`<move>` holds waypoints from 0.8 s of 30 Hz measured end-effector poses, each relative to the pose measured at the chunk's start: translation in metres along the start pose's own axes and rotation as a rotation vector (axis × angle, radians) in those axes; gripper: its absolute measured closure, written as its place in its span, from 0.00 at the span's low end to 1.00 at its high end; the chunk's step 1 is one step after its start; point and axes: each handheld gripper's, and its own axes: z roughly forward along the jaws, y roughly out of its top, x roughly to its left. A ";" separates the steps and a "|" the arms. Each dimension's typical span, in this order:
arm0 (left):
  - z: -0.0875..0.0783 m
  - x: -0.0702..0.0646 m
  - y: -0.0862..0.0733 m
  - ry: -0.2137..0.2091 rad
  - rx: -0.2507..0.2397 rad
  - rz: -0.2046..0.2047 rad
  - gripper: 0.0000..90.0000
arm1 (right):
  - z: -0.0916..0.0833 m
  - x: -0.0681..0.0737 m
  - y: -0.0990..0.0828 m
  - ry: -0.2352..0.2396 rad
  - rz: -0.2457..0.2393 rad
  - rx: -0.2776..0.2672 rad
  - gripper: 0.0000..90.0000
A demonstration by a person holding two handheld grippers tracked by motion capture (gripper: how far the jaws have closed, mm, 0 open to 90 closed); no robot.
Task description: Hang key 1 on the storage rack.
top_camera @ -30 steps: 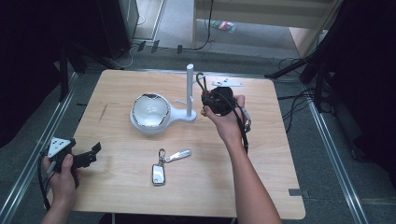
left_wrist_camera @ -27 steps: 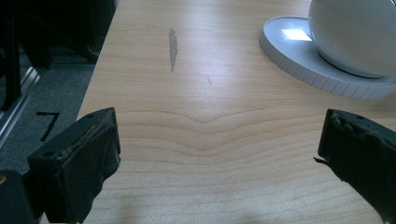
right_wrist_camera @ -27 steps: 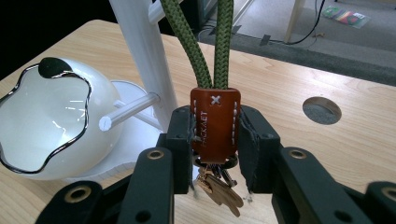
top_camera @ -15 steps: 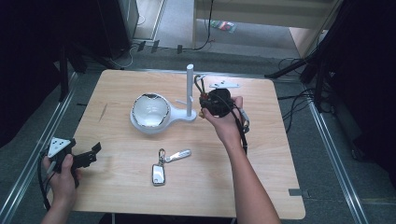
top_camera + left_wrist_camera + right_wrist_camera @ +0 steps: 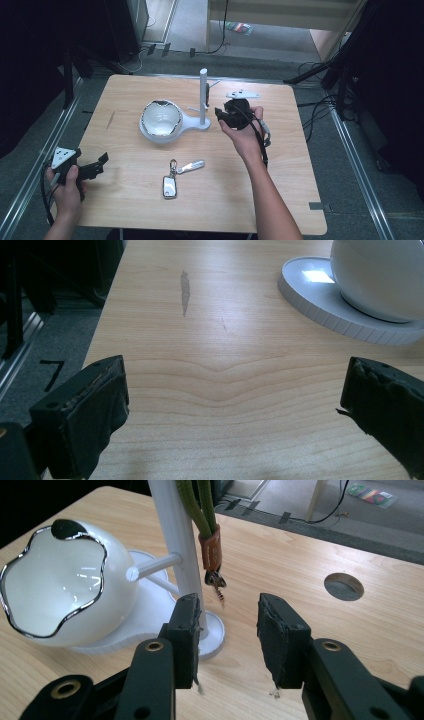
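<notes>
we see the right gripper [image 5: 227, 630] beside the white stand [image 5: 175, 545], its jaws just opening, narrow and empty; the green lanyard with keys [image 5: 210, 545] hangs on the stand's post. the left gripper [image 5: 235, 405] rests wide open, nothing between.

Even overhead light, dark surroundings — glare on the bowl [image 5: 65, 587], near jaws soft

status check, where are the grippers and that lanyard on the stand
Right gripper empty, jaws just been opening, beside the white stand. Green lanyard hangs on the stand, key dangling. Left gripper open, idle near table edge. Key fob lies untouched mid-table.
</notes>
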 end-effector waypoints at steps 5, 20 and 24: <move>0.000 0.000 0.000 0.000 -0.001 0.001 0.00 | -0.007 0.003 -0.004 -0.003 -0.019 0.016 0.69; 0.000 -0.001 0.000 -0.003 0.000 0.000 0.00 | -0.015 0.011 -0.020 0.003 -0.128 0.104 0.64; 0.000 -0.001 0.000 -0.004 0.001 0.000 0.00 | -0.013 0.015 -0.023 0.009 -0.187 0.128 0.59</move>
